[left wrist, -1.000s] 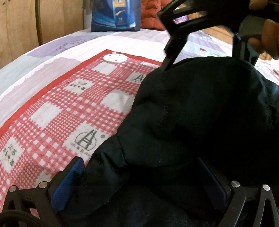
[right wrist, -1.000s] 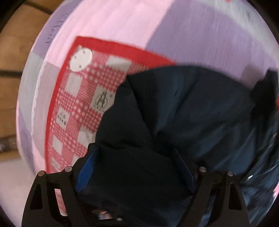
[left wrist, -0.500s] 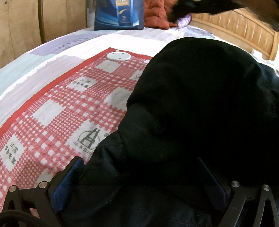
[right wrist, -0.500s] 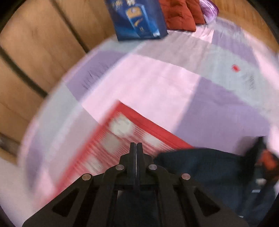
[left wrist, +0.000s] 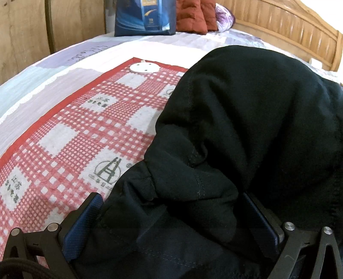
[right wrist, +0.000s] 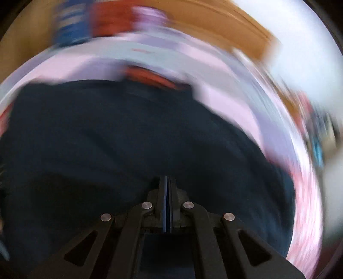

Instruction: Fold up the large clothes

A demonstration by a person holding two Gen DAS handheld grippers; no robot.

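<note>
A dark garment (left wrist: 246, 128) is heaped on the bed, and a bunched fold of it is seen lying between the blue pads of the left hand-held gripper (left wrist: 171, 219). The pads are spread wide at either side of the cloth; whether they are pressing on it cannot be told. In the right wrist view, heavily blurred, the right hand-held gripper (right wrist: 167, 182) is seen with its pads brought flat together, nothing caught between them, the same garment (right wrist: 139, 139) spread just beyond its tips.

Under the garment a red-and-white checked mat (left wrist: 70, 137) with a red border is laid on the bed's lilac, pink and pale-green sheet (left wrist: 42, 85). A white round disc (left wrist: 144, 68) is seen at the mat's far edge, clear of the cloth. Part of the mat on the right is covered by the garment.

At the far end of the bed a blue bag (left wrist: 145, 17) is stood upright, with a red padded item (left wrist: 193, 16) beside it and something purple (left wrist: 224, 15) next to that. A wooden headboard (left wrist: 289, 30) is seen behind on the right, wooden panelling (left wrist: 23, 32) on the left.
</note>
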